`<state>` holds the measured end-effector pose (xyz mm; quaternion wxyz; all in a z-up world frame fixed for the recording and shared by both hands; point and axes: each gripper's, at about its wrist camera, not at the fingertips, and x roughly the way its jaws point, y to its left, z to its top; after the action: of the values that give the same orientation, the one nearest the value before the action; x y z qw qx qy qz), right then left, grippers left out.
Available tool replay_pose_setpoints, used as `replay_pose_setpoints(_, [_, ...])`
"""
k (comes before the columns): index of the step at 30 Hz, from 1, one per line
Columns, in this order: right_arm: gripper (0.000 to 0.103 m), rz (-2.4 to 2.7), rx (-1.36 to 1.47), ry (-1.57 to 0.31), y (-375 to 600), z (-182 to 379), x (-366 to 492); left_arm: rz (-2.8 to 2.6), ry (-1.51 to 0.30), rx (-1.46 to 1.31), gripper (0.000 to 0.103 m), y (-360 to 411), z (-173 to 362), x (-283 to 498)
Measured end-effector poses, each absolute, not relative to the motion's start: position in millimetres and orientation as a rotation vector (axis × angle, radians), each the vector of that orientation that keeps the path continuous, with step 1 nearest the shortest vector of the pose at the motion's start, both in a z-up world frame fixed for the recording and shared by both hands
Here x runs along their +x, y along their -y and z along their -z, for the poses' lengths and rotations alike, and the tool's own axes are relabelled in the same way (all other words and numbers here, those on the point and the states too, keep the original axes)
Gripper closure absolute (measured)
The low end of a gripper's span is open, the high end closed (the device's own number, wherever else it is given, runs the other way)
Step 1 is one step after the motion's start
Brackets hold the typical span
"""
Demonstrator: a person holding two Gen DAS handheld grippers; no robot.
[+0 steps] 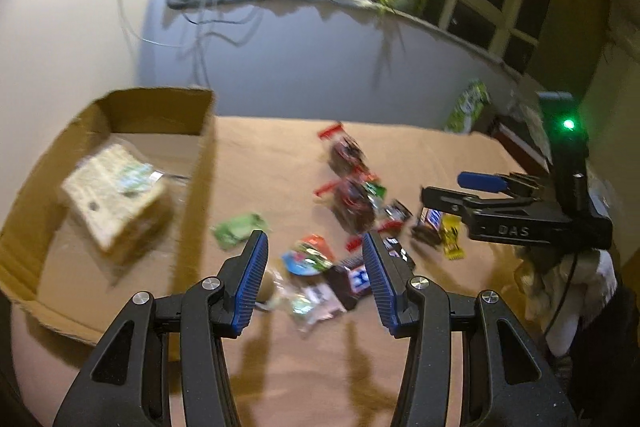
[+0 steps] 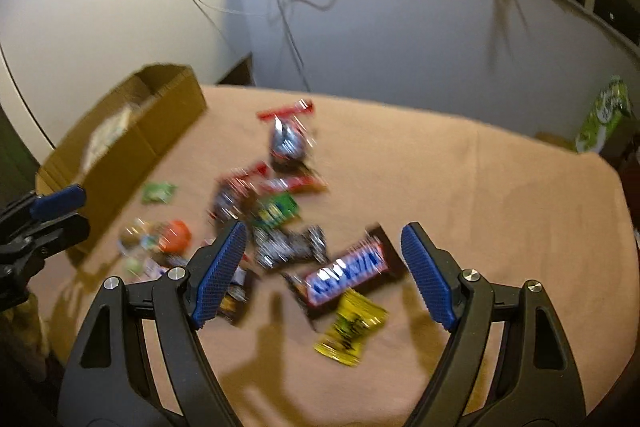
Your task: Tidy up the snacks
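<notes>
Motion-blurred throughout: wrapper print on the scattered snacks unreadable. Pale packet in the cardboard box smeared, label illegible. Box's near-left corner cut off. Green carton far right blurred, partly cropped.

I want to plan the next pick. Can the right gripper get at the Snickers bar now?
Probably yes. The right gripper is open and empty, and the Snickers bar lies uncovered between its fingers' line of approach. Only the yellow candy touches its near edge.
</notes>
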<state>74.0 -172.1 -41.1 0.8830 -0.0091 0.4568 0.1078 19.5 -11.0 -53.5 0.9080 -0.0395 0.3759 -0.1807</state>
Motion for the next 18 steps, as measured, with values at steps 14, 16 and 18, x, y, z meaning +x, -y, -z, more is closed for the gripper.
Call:
replay_pose_setpoints(14, [0.021,-0.236,0.0,-1.017,202,66,70,0.451,-0.849,0.027,0.055,55,76,26])
replay_pose_setpoints(16, [0.021,-0.246,-0.003,-1.023,202,68,67,0.458,-0.85,0.055,0.055,60,78,25])
replay_pose_setpoints(18, [0.021,-0.255,-0.015,-1.024,201,69,61,0.461,-0.853,0.077,0.055,64,80,24])
